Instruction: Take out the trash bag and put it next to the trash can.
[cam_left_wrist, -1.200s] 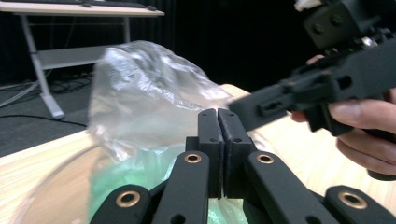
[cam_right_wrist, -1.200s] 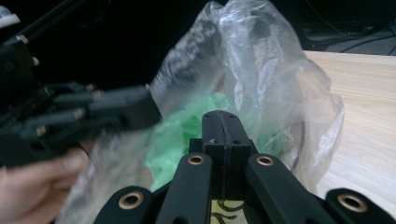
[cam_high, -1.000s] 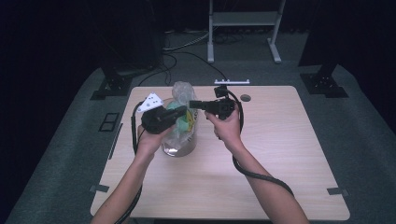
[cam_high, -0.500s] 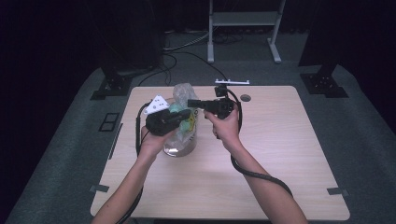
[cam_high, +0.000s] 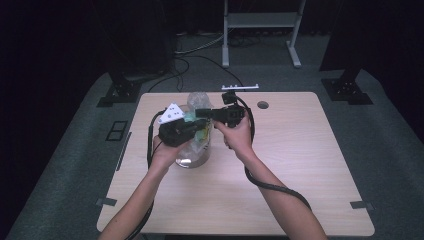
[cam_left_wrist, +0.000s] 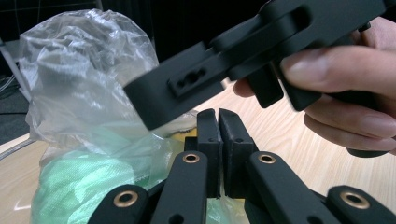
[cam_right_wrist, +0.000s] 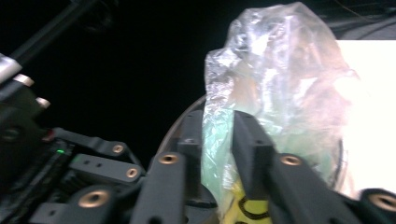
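Observation:
A clear plastic bag (cam_high: 196, 100) with green and yellow contents stands up out of a glass jar (cam_high: 192, 159) at the table's left middle. My left gripper (cam_high: 201, 126) lies across the jar's mouth. In the left gripper view its jaws (cam_left_wrist: 218, 123) are shut tight against the bag (cam_left_wrist: 79, 70); I cannot tell if film is caught between them. My right gripper (cam_high: 196, 113) reaches in from the right just above it. Its jaws (cam_right_wrist: 218, 128) have just been opening and stand a little apart, with the bag's film (cam_right_wrist: 275, 70) hanging between them.
The jar stands on a light wooden table (cam_high: 300, 165) with a round cable hole (cam_high: 262, 105) near the far edge. Black cables loop behind both hands. Stands and dark floor surround the table. The right gripper's body (cam_left_wrist: 201, 84) crosses close above the left jaws.
The right gripper has slid slightly left toward the bag. The left gripper has tilted, so its grey plate shows more. The bag and jar stay where they were.

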